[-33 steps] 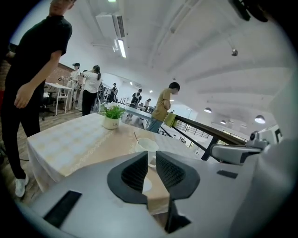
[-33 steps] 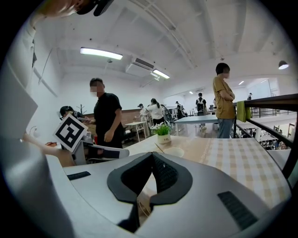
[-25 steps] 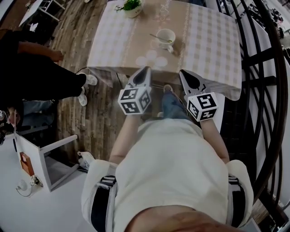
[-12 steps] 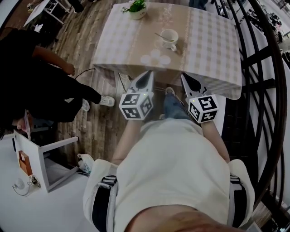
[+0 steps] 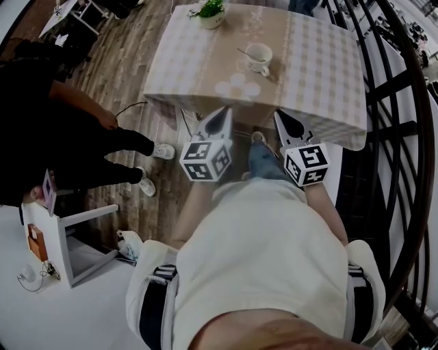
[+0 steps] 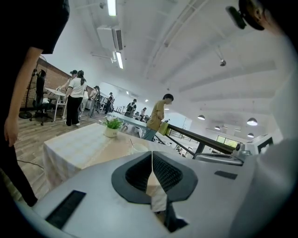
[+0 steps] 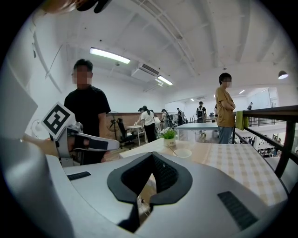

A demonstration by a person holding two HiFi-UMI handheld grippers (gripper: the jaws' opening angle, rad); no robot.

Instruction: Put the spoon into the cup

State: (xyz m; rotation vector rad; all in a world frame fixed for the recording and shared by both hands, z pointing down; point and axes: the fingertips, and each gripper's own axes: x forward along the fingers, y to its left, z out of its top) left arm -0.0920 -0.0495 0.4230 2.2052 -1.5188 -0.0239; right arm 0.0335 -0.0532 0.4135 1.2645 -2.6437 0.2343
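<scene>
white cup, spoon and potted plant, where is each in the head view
white ceramic cup (image 5: 254,63), head view, its outer wall
thin metal spoon (image 5: 243,52), head view, its handle
green potted plant (image 5: 211,7), head view, its leaves

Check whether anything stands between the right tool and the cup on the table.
Nothing visible does. Only bare tablecloth lies between the right tool and the cup, which holds the spoon. The potted plant stands at the far corner, off that line.
</scene>
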